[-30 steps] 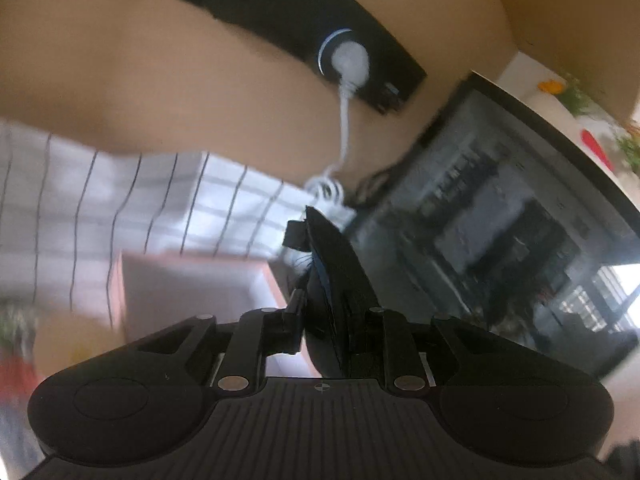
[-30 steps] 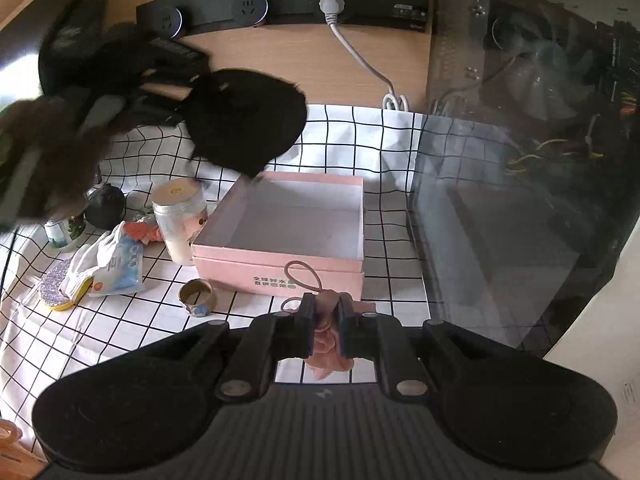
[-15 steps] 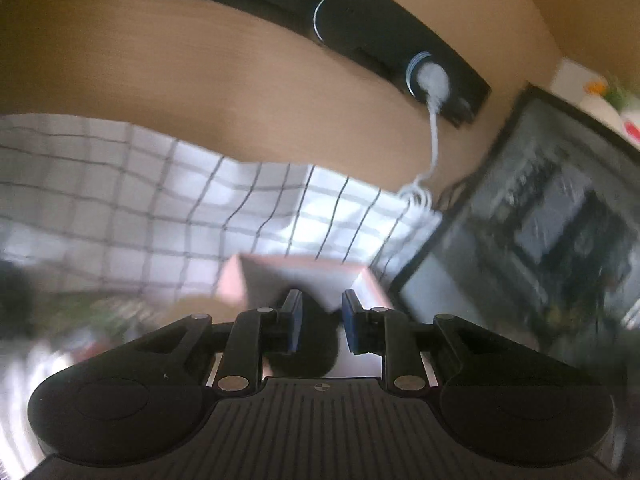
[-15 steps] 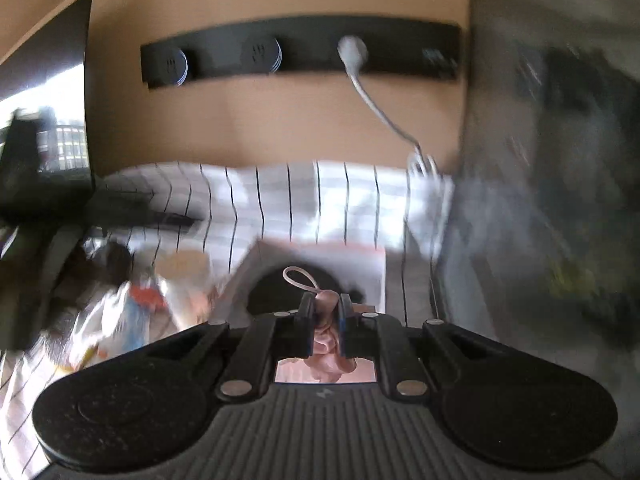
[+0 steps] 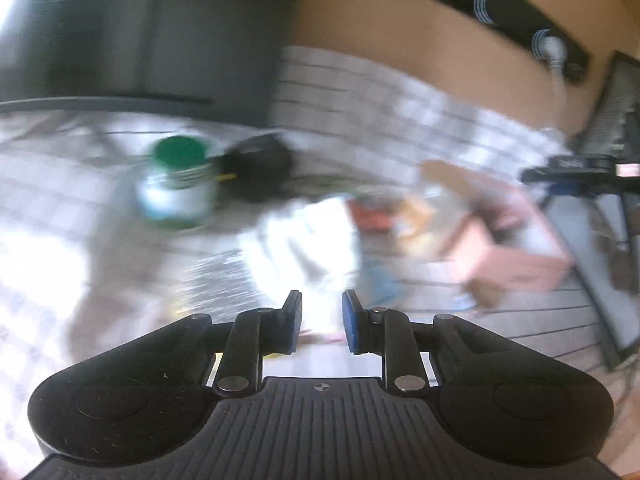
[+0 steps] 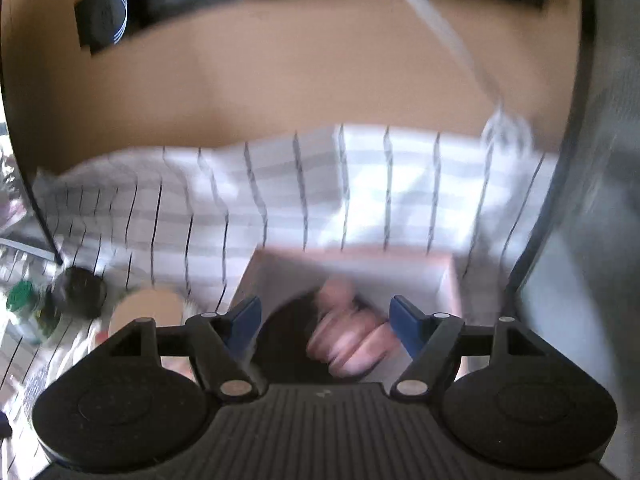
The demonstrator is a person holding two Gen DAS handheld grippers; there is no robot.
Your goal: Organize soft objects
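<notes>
Since 0.5 s earlier the right gripper (image 6: 325,322) had released the pink soft toy (image 6: 347,340): its fingers, then pinched on the toy, stood wide apart with nothing between the pads. The toy lay in the pink box (image 6: 448,280), touching a black soft object (image 6: 286,336) already inside. Right wrist view was motion-blurred.

Over the same interval the left gripper (image 5: 319,322) had swung away from the box toward the clutter on the checked cloth (image 5: 384,104). Its fingers were parted and empty. Ahead of them lay a white soft item (image 5: 304,240), heavily blurred; what it was could not be told. Further back stood a green-lidded jar (image 5: 178,178) with a black round object (image 5: 256,170) just beside it. The box showed at the right of the left wrist view, with the right gripper above it.
</notes>
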